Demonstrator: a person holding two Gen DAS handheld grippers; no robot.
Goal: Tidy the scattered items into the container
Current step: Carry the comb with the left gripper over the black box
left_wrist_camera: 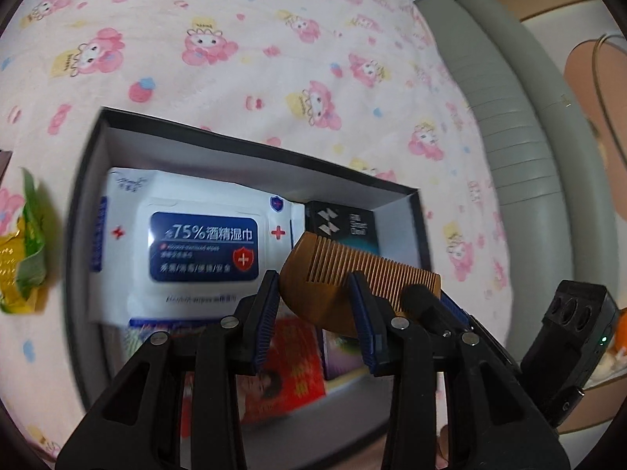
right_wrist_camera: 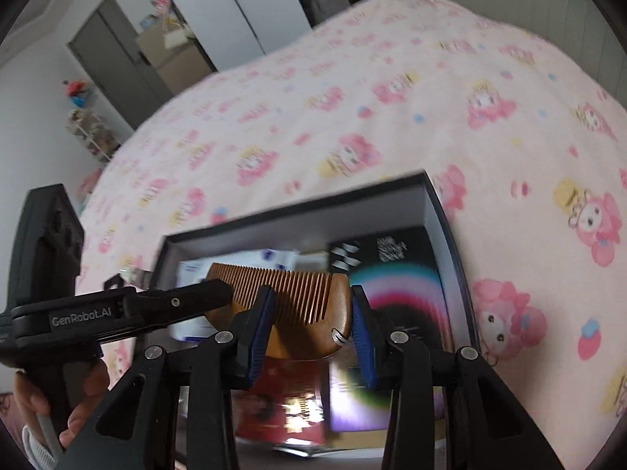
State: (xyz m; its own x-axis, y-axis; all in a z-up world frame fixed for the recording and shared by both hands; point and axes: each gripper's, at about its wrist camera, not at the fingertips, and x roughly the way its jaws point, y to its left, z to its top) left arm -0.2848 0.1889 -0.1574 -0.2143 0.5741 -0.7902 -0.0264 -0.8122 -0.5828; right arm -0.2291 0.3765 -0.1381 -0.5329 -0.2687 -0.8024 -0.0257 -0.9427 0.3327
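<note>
A brown wooden comb (left_wrist_camera: 345, 274) hangs over the open dark box (left_wrist_camera: 235, 149), held from both ends. My left gripper (left_wrist_camera: 313, 309) is shut on one end of the comb. My right gripper (right_wrist_camera: 311, 325) is shut on its other, rounded end (right_wrist_camera: 313, 313). The right gripper's finger (left_wrist_camera: 423, 297) shows in the left wrist view, and the left gripper's finger (right_wrist_camera: 188, 301) in the right wrist view. In the box (right_wrist_camera: 298, 203) lie a white wipes pack (left_wrist_camera: 188, 243), a black carton (left_wrist_camera: 345, 227) and a red packet (left_wrist_camera: 290, 368).
The box sits on a bed with a pink cartoon-print sheet (left_wrist_camera: 274, 58). A green and yellow snack packet (left_wrist_camera: 23, 258) lies on the sheet left of the box. A grey padded bed edge (left_wrist_camera: 509, 117) runs along the right. A door and shelves (right_wrist_camera: 109, 62) stand beyond the bed.
</note>
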